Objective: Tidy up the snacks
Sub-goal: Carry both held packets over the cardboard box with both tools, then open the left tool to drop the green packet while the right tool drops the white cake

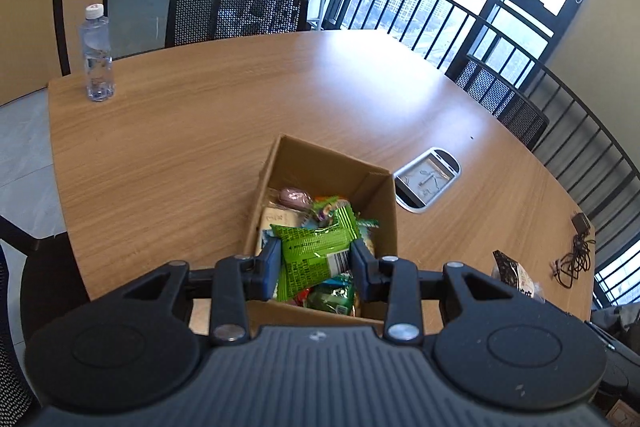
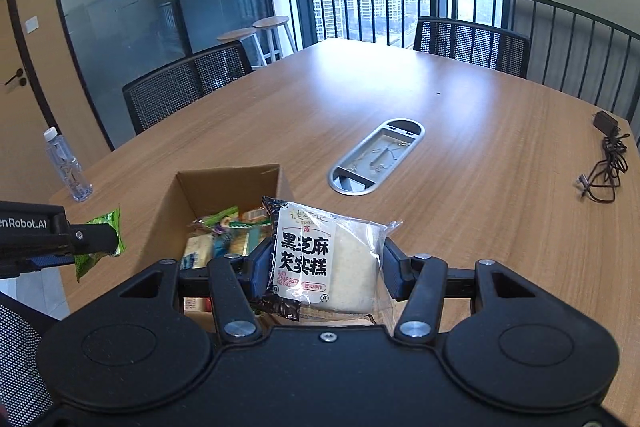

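Two grippers, each clenched on a snack: left gripper (image 1: 316, 261) grasps a green snack packet (image 1: 316, 247), right gripper (image 2: 322, 267) a black sesame rice cake (image 2: 320, 259), both above the cardboard box (image 1: 384, 219) near the surface's (image 1: 200, 131) front edge.
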